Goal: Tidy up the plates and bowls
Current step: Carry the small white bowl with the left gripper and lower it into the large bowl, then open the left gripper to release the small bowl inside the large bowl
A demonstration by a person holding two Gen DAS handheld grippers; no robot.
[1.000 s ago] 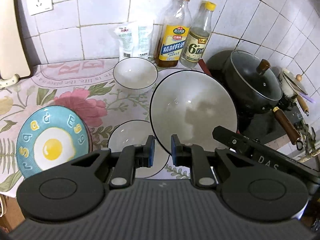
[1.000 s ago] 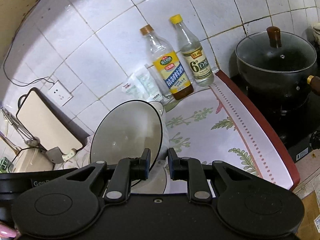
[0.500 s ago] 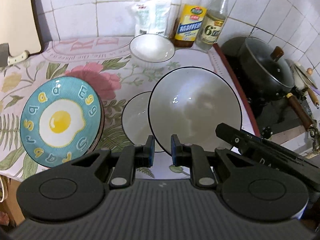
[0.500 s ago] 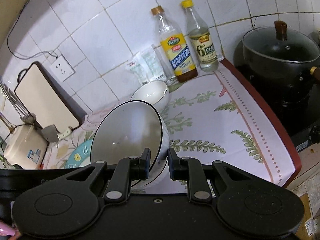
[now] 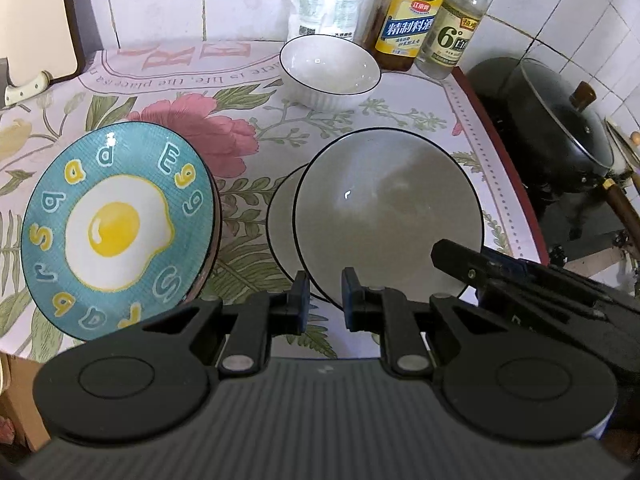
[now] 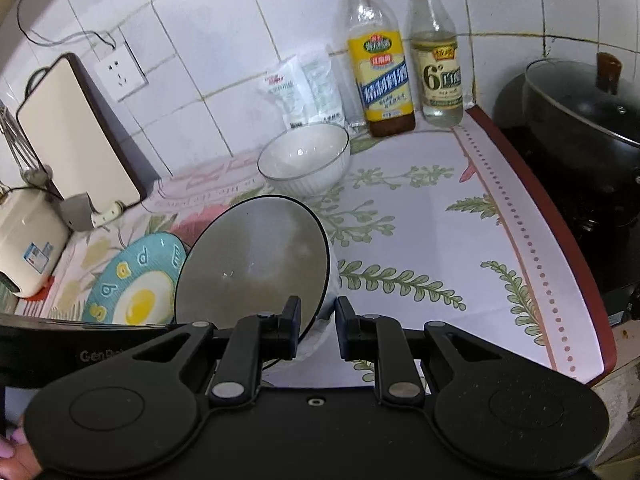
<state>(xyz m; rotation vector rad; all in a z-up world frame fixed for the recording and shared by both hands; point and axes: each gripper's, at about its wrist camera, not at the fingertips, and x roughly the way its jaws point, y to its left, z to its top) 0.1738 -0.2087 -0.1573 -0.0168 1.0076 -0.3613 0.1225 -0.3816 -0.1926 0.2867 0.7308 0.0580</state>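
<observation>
A large white bowl with a black rim (image 5: pixel 384 216) hangs tilted just above a smaller white dish (image 5: pixel 282 220) on the flowered counter. My left gripper (image 5: pixel 325 302) is shut on its near rim. My right gripper (image 5: pixel 460 276) is shut on the rim further right. In the right wrist view the same large bowl (image 6: pixel 252 264) stands steeply tilted, its rim pinched in the right gripper (image 6: pixel 318 320). A teal plate with a fried-egg picture (image 5: pixel 116 232) lies to the left, also the egg plate (image 6: pixel 136 292). A small white bowl (image 5: pixel 330 68) stands at the back.
Two bottles (image 5: pixel 432 20) and white packets (image 5: pixel 324 0) line the tiled wall. A black lidded wok (image 5: pixel 560 128) sits on the stove past the counter's red right edge (image 6: pixel 560 264). A cutting board (image 6: pixel 76 132) and a white appliance (image 6: pixel 28 240) stand at the left.
Both grippers have sunk toward the counter with the large bowl, which now hangs low over the smaller white dish. The egg plate and back bowl have not moved.
</observation>
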